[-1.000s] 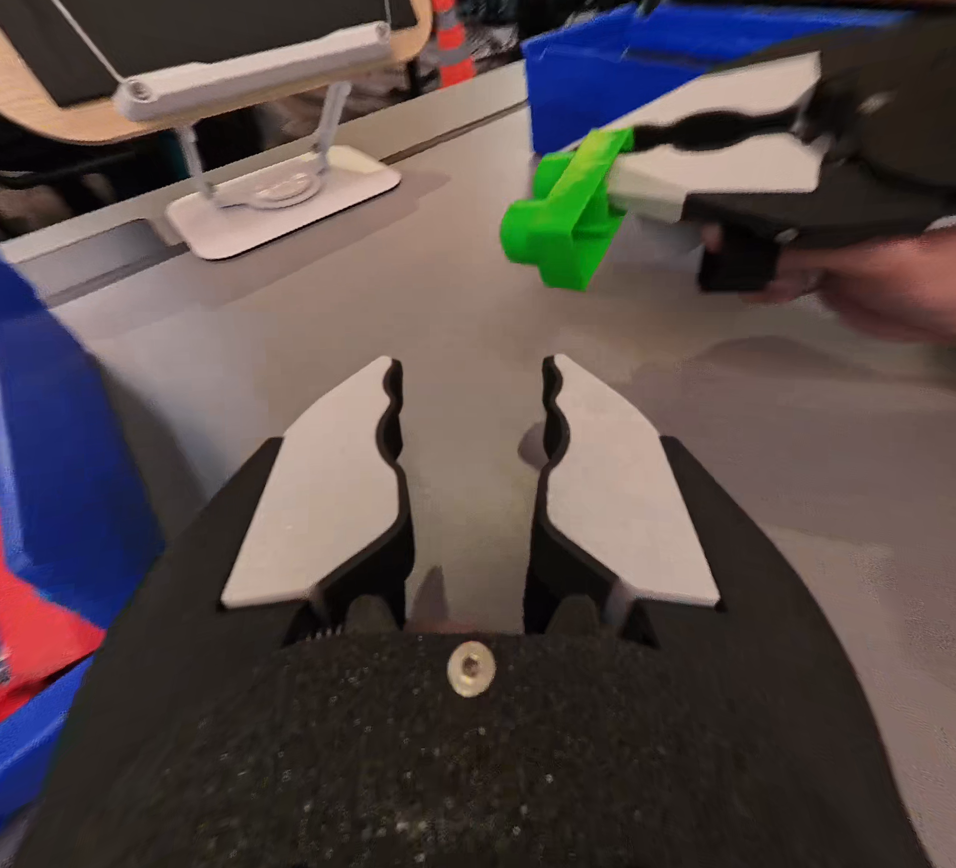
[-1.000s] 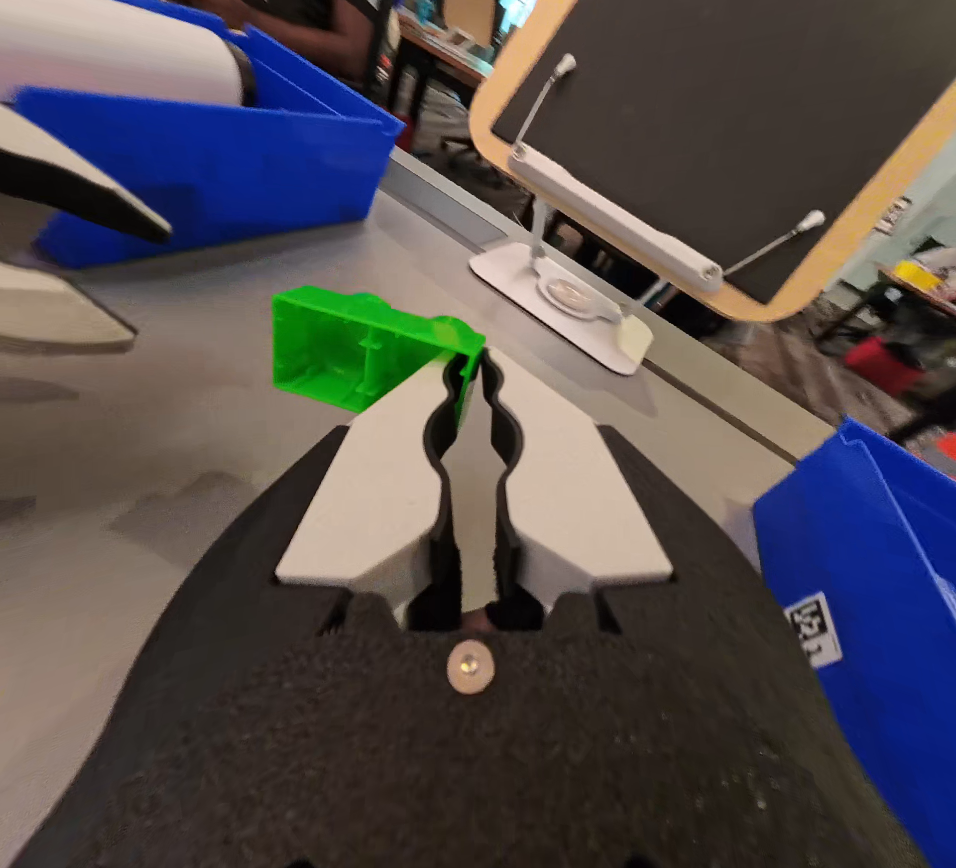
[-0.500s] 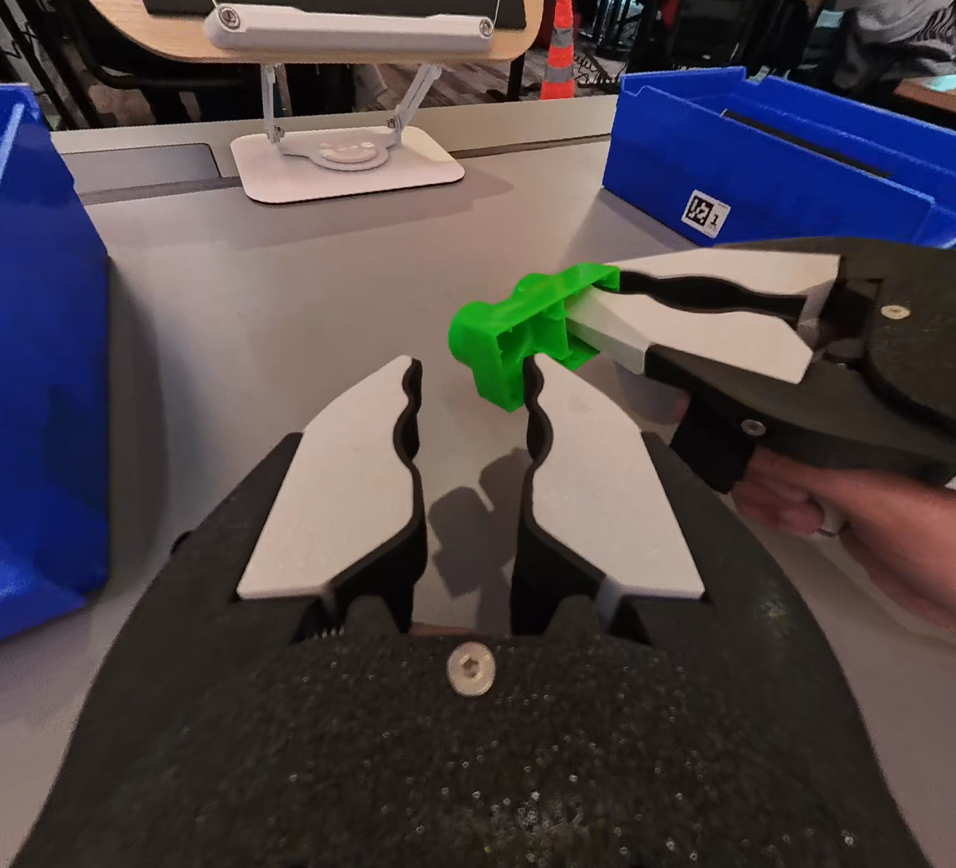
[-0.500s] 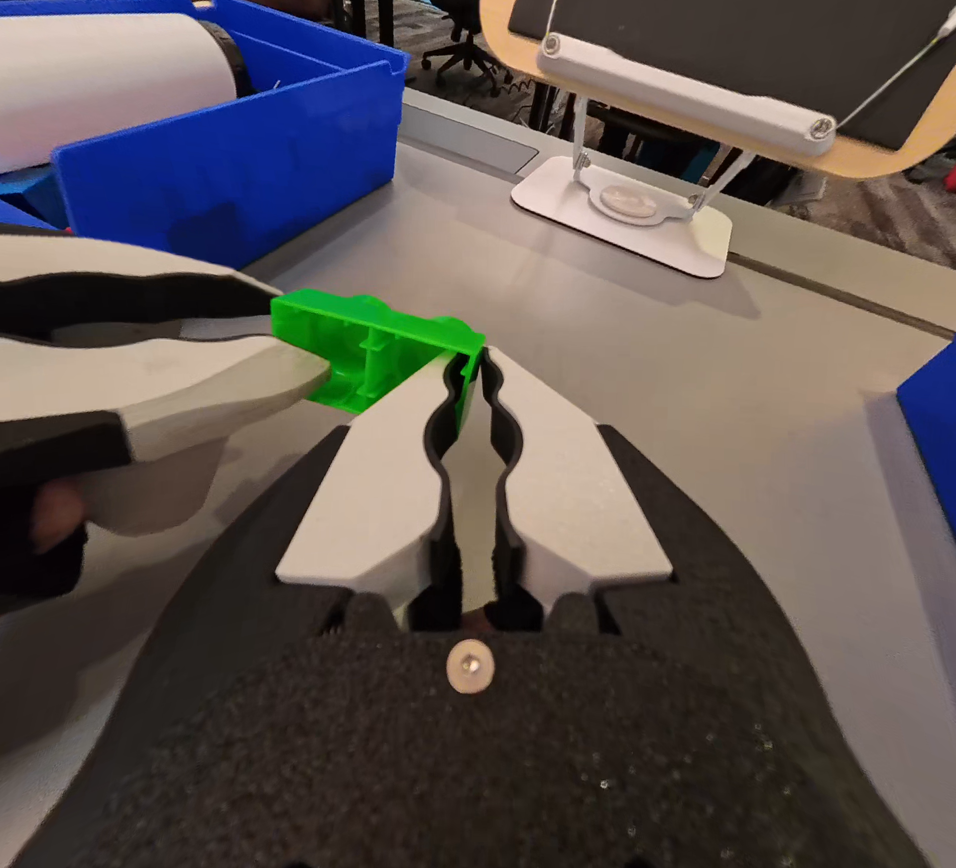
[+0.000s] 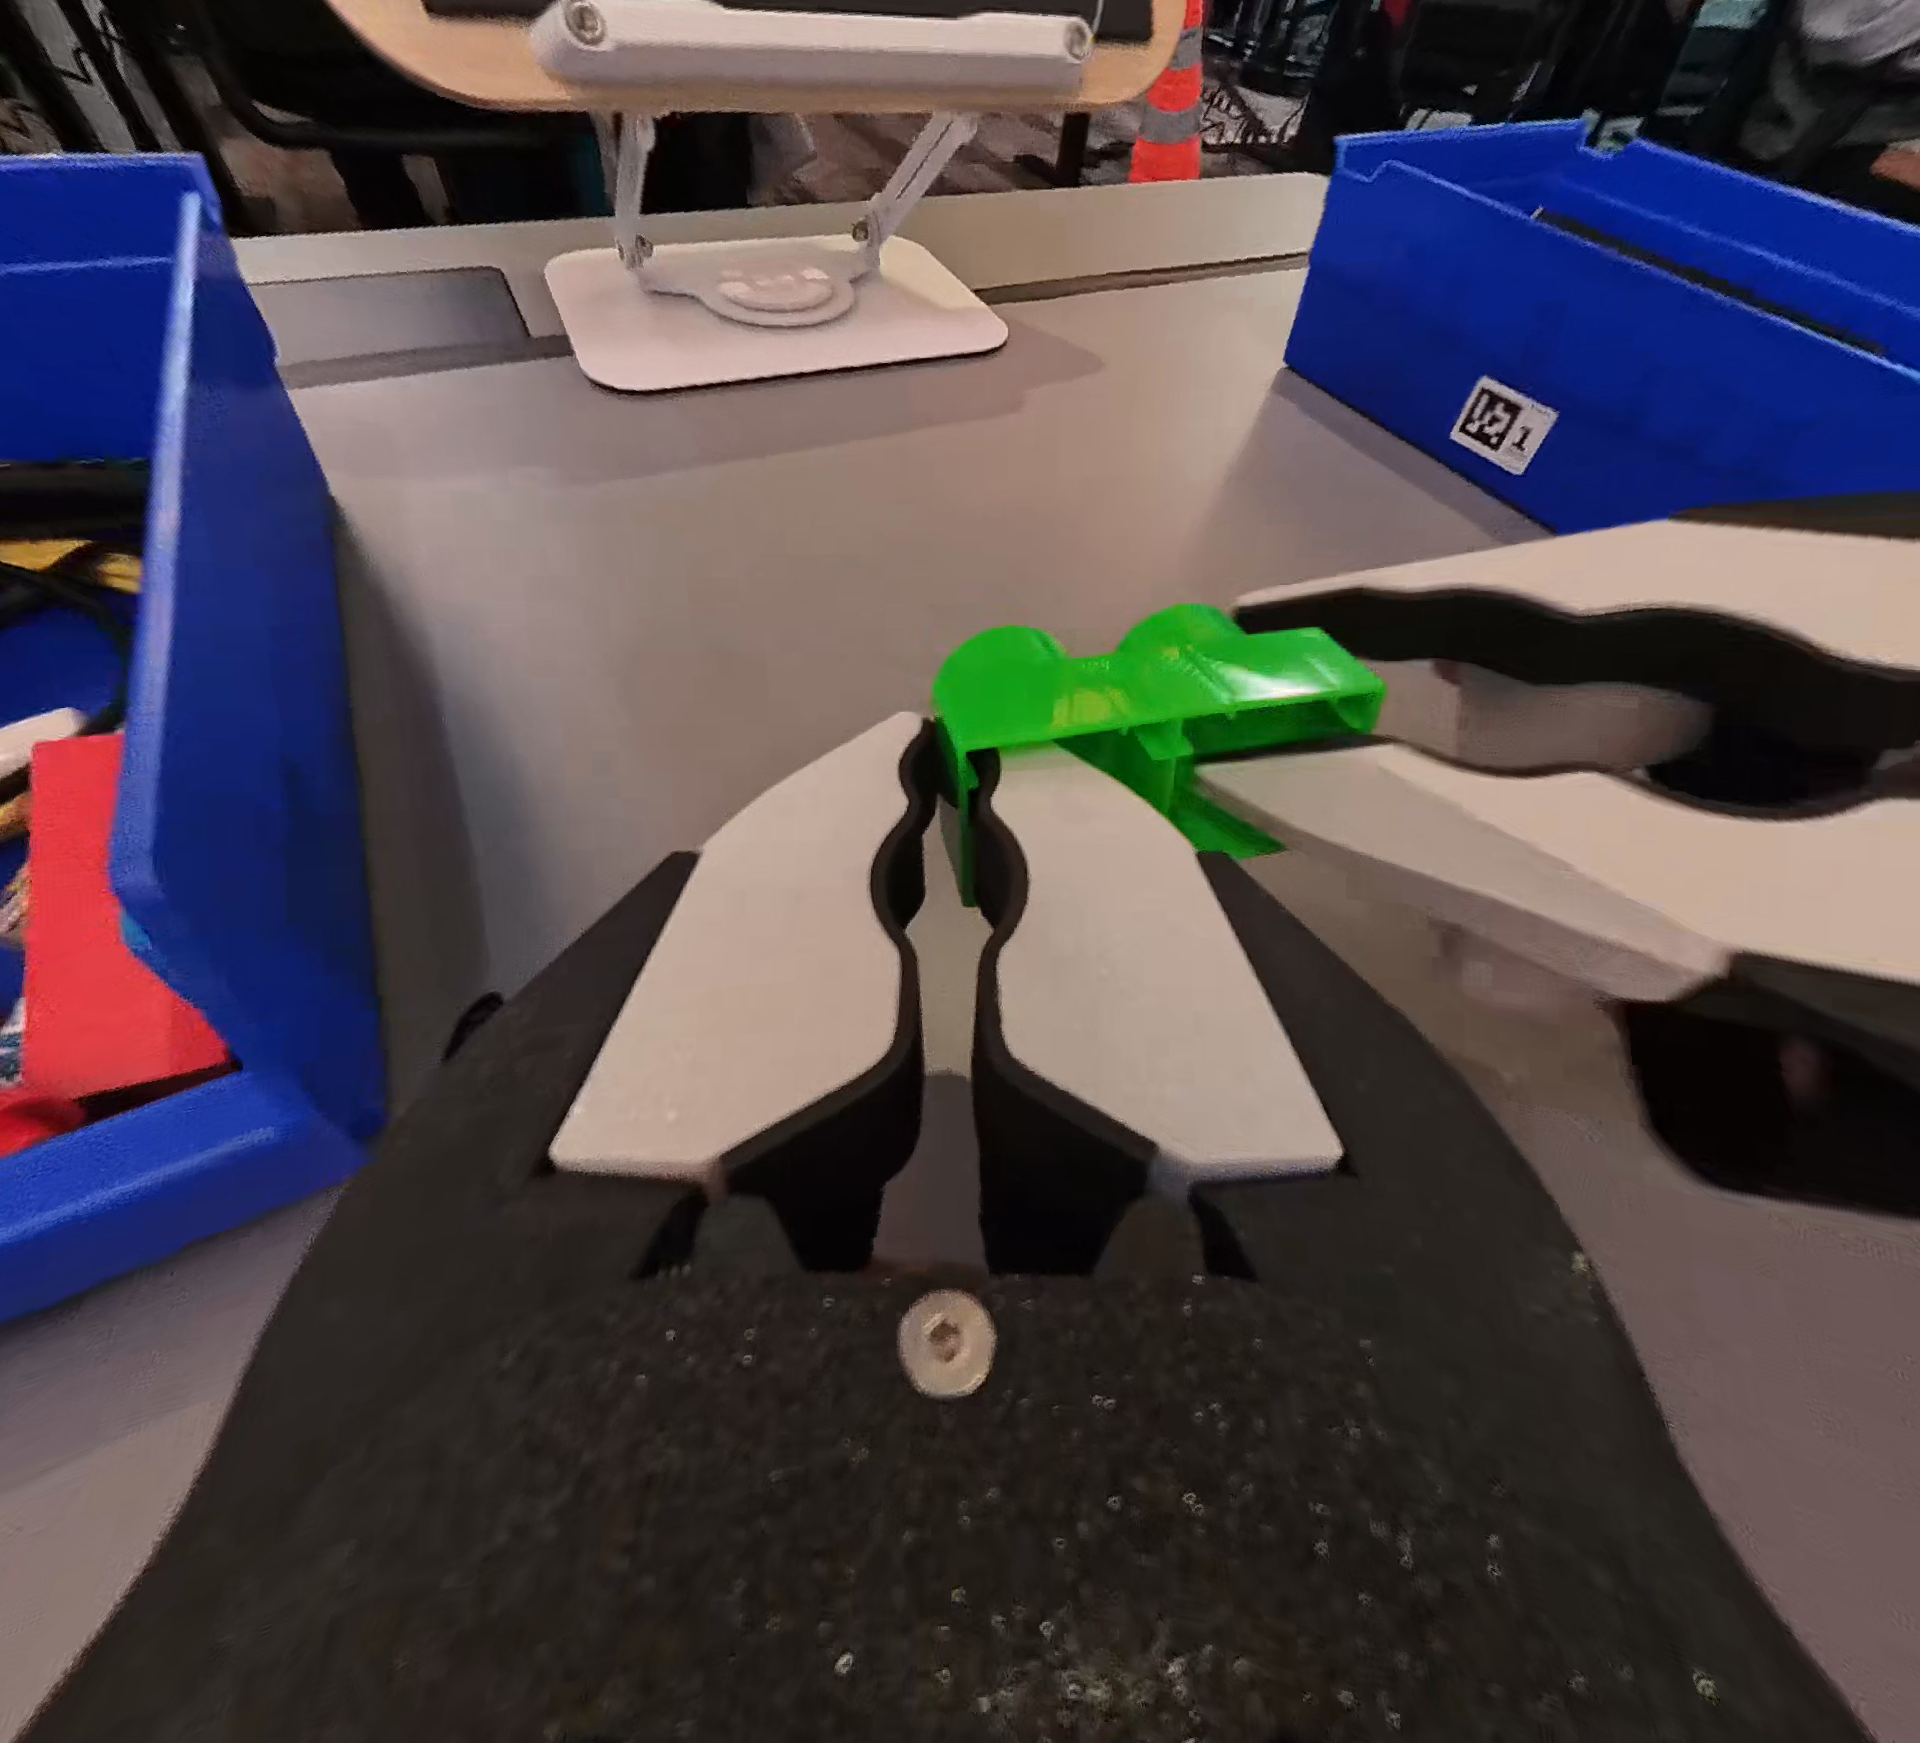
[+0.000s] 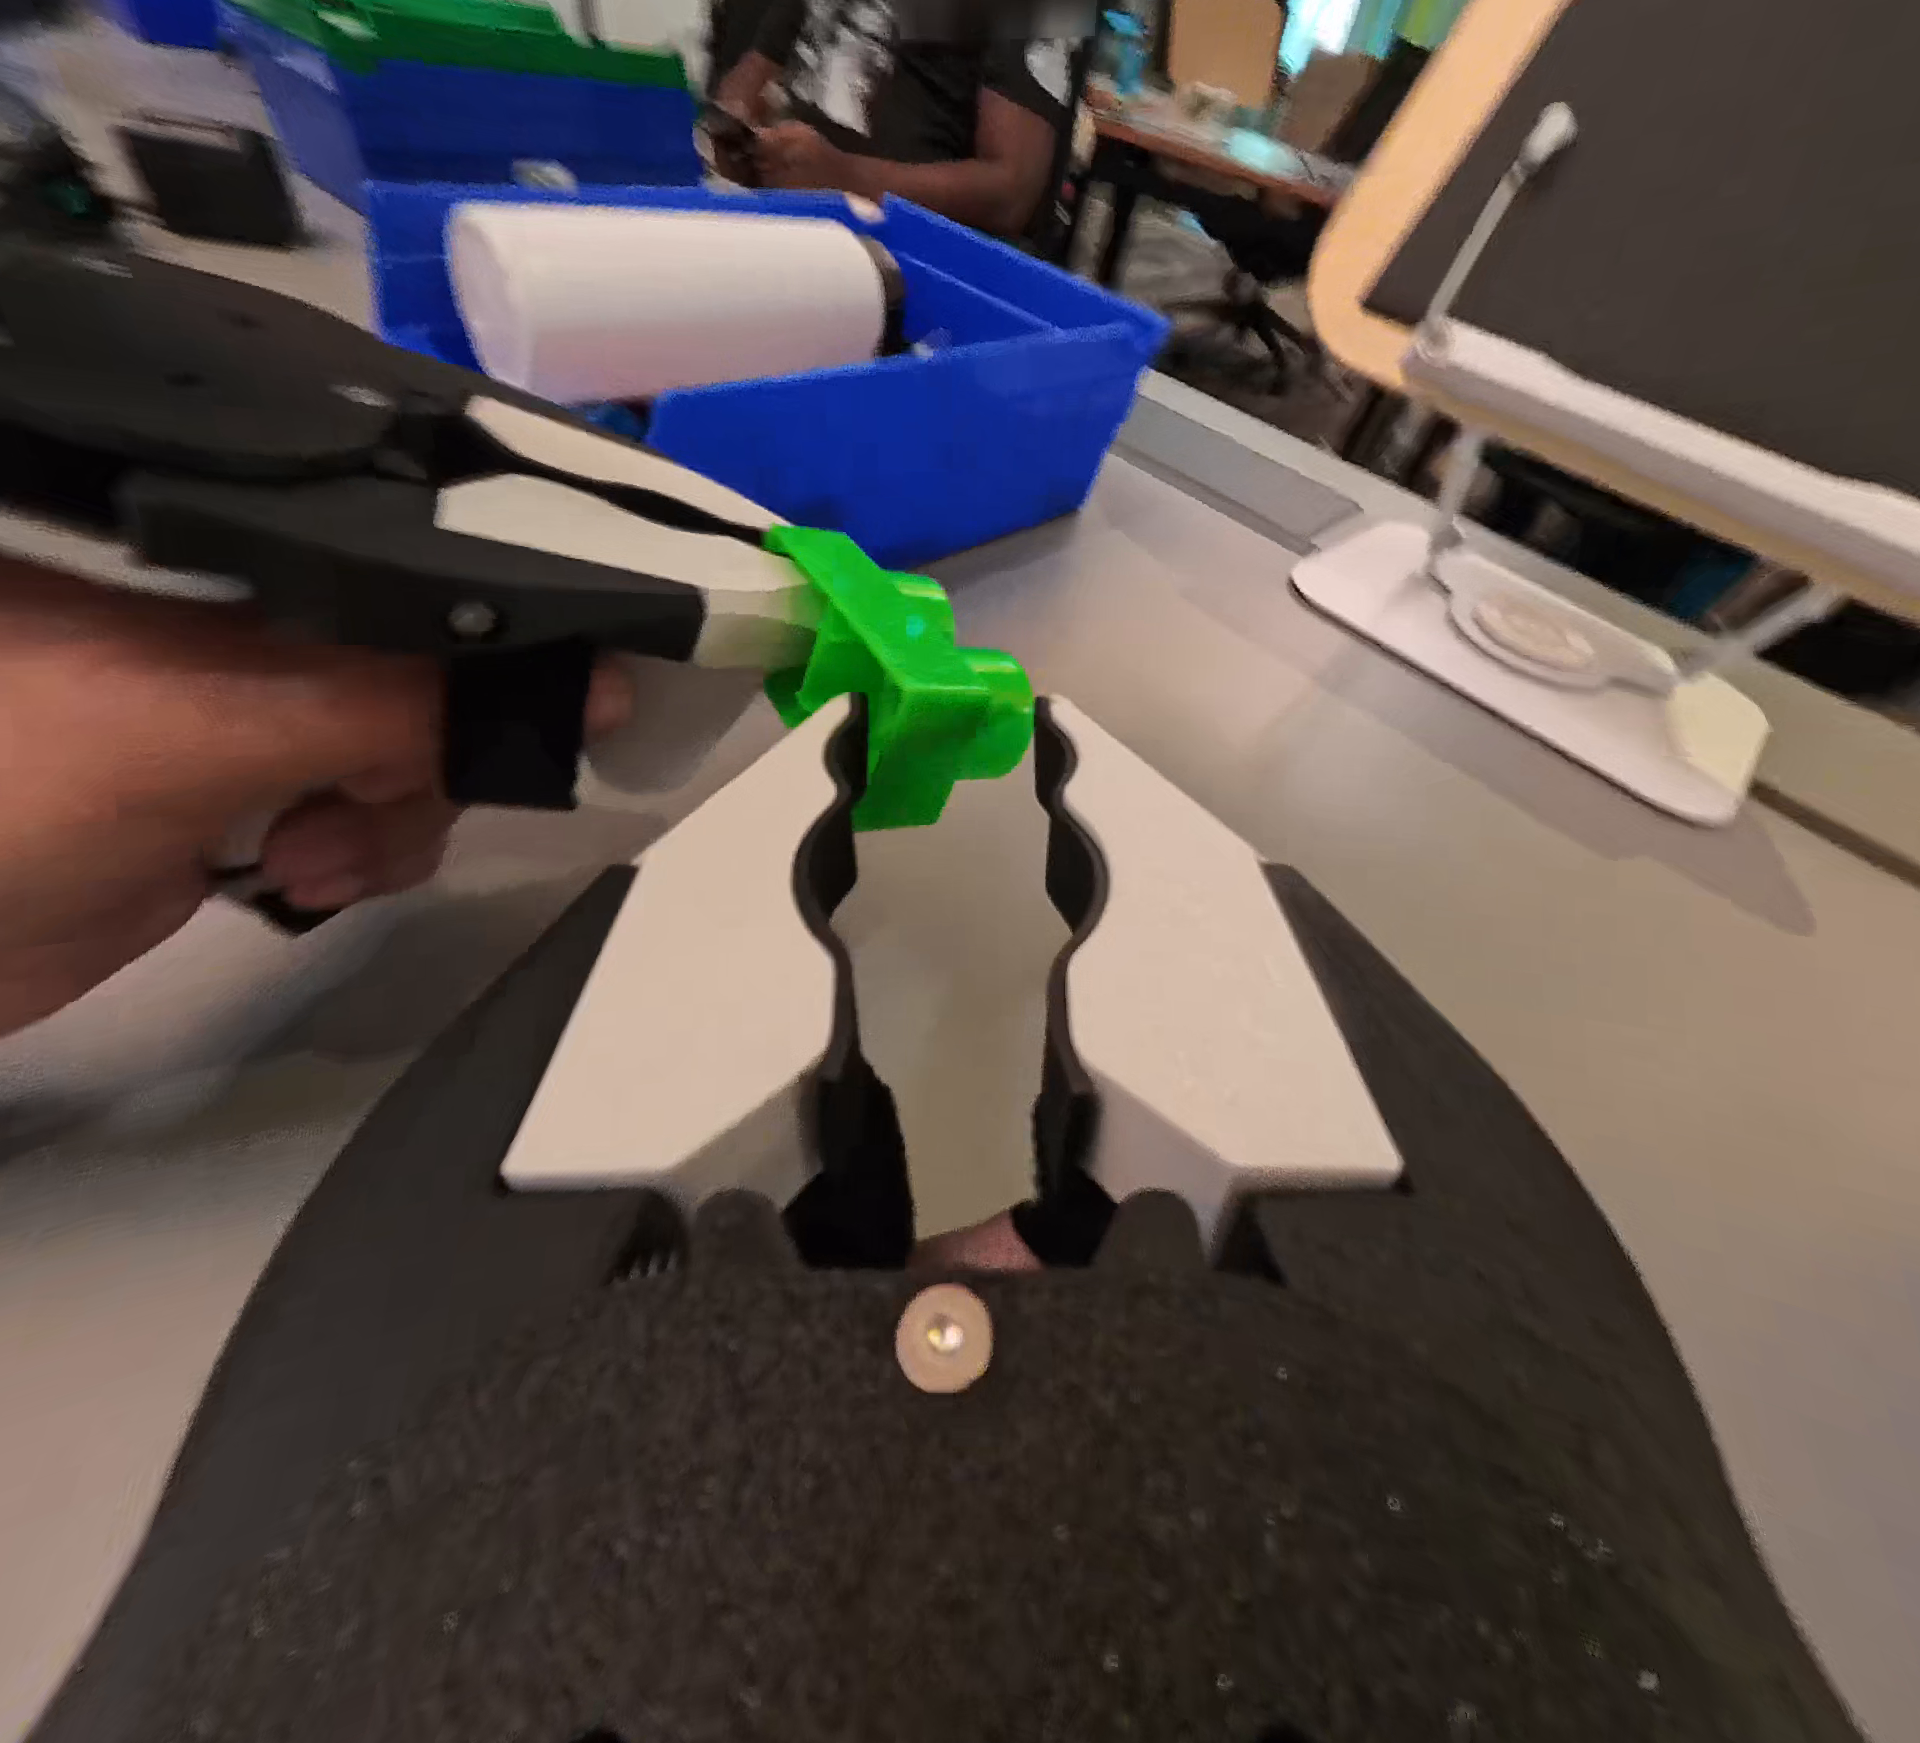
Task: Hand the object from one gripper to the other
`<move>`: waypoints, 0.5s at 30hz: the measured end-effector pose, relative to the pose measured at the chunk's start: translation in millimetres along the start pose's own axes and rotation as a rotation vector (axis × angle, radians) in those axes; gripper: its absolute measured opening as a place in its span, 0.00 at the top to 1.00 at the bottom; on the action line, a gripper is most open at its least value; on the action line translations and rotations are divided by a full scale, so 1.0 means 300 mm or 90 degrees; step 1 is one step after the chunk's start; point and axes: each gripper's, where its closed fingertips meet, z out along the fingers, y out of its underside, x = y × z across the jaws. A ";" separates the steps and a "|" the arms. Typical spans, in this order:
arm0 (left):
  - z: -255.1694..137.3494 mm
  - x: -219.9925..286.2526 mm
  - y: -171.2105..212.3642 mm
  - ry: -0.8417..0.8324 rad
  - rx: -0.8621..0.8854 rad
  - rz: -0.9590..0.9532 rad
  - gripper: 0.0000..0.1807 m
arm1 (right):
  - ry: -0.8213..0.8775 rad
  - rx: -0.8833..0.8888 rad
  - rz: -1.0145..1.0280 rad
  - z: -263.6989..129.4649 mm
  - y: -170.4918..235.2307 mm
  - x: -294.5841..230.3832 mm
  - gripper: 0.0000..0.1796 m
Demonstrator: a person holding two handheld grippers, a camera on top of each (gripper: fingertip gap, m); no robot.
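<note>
A bright green plastic piece (image 5: 1091, 685) hangs above the grey table (image 5: 675, 571). My left gripper (image 5: 951, 737) is shut on a thin wall at the piece's left end. My right gripper (image 5: 1236, 696) comes in from the right with its fingers spread above and below the piece's other end. In the right wrist view the green piece (image 6: 914, 685) sits between the tips of my right gripper (image 6: 945, 706), and a gap shows beside the right finger (image 6: 1143, 914), so that gripper is open. The left gripper (image 6: 769, 566) grips the piece from the left, held by a hand.
A blue bin (image 5: 239, 654) with red and yellow items stands at the left, another blue bin (image 5: 1558, 343) at the right. A tablet on a white stand (image 5: 779, 311) is at the back. A white roll (image 6: 665, 301) lies in a bin. A person (image 6: 914, 124) sits behind. Tip to tip, the grippers are about 5 centimeters apart.
My left gripper closed on the green piece's free end. My right gripper, which was shut on the piece, has opened its fingers and no longer grips it.
</note>
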 end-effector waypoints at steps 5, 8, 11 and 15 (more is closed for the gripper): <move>-0.022 -0.023 -0.047 0.127 0.045 -0.003 0.98 | -0.176 0.092 0.018 -0.123 -0.053 -0.007 0.74; -0.093 0.077 -0.072 0.346 0.088 0.028 0.98 | -0.367 0.027 0.131 -0.165 0.010 -0.030 0.69; -0.133 0.124 -0.062 0.449 0.067 0.011 0.98 | -0.520 -0.038 0.268 -0.190 0.050 -0.039 0.59; -0.155 0.170 -0.070 0.537 0.065 -0.049 0.98 | -0.706 -0.066 0.311 -0.248 0.017 -0.107 0.48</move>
